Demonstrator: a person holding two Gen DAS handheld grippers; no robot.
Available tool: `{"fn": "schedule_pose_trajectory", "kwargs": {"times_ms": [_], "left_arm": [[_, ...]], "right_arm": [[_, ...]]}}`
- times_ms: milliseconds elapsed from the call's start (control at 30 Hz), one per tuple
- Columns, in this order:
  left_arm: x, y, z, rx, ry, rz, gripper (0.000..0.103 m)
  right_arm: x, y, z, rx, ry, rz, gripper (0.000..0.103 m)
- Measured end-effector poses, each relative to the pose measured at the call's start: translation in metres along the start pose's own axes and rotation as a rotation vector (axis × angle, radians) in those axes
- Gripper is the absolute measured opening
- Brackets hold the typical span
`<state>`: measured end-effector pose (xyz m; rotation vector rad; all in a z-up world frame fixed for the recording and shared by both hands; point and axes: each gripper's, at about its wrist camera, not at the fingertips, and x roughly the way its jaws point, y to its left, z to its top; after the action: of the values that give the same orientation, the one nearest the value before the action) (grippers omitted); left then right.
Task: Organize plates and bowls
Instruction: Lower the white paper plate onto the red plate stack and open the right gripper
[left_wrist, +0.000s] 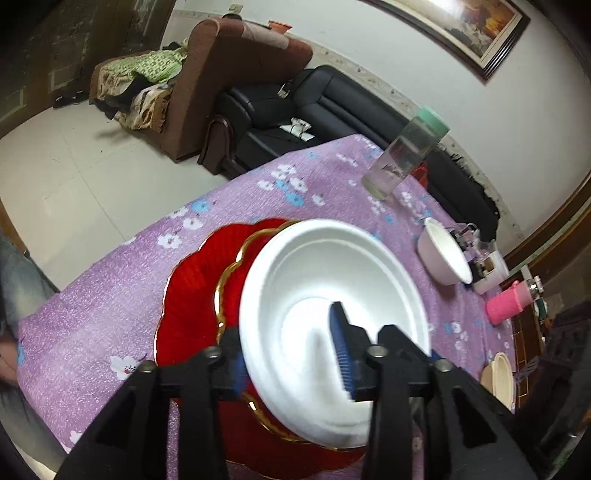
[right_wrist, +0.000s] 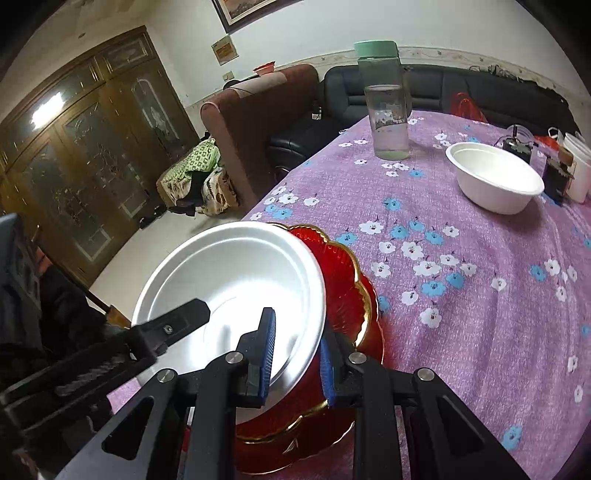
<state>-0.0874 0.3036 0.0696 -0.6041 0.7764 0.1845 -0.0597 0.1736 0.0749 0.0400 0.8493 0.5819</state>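
Now both tools straddle bowl (left_wrist: 325, 295) (rim).

No legible text, brand, number or sign in either view.

Candidates checked:
- Yellowish notice (right_wrist: 224, 48) on the wall beside the wooden door: printed marks present, too small and blurred to read.
- Clear bottle (right_wrist: 386, 107) with green lid: a dark printed band on its side, characters not resolvable; the same in the left wrist view (left_wrist: 400, 157).
- Framed picture (left_wrist: 469, 26) on the wall: image only, no readable caption.
- Pink cup (left_wrist: 506, 301) and the small items near it: no lettering discernible.
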Motion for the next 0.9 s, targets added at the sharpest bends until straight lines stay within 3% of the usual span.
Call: {"fn": "schedule_pose_trajectory", "kwargs": {"times_ms": [67,167,367,400,433,467,533,733,900], "left_arm": [[-0.007,-0.004,0.000,0.011,-0.024,-0.004,0.059],[-0.022,-0.007,0.000,0.012,-0.071,-0.008,0.068],[-0.048,-0.010,0.000,0.014,-0.178,-0.007,0.071],[-0.052,-0.010,-0.001,0.014,-0.193,-0.009,0.071],[-0.055,-0.011,-0.001,0.017,-0.202,-0.011,0.072],[-0.057,-0.011,0.000,0.020,-0.209,-0.011,0.073],[-0.060,-0.013,0.000,0.017,-0.215,-0.011,0.073],[-0.074,-0.031,-0.005,0.039,-0.221,-0.027,0.073],[-0.097,-0.068,-0.018,0.125,-0.274,0.013,0.086]], "right_arm": [[-0.002,0.000,0.000,-0.001,-0.002,-0.002,0.024],[-0.001,-0.002,-0.001,0.008,0.003,-0.007,0.024],[0.002,-0.005,-0.004,0.012,-0.009,-0.013,0.025],[0.000,-0.005,-0.004,0.009,-0.025,-0.013,0.027],[-0.002,-0.004,-0.004,0.007,-0.034,-0.011,0.036],[-0.004,-0.003,-0.004,0.006,-0.044,-0.014,0.052],[-0.011,-0.004,-0.002,0.014,-0.069,-0.010,0.062],[-0.044,-0.013,-0.004,0.053,-0.120,-0.009,0.064],[-0.080,-0.030,-0.016,0.078,-0.170,-0.031,0.068]]}}
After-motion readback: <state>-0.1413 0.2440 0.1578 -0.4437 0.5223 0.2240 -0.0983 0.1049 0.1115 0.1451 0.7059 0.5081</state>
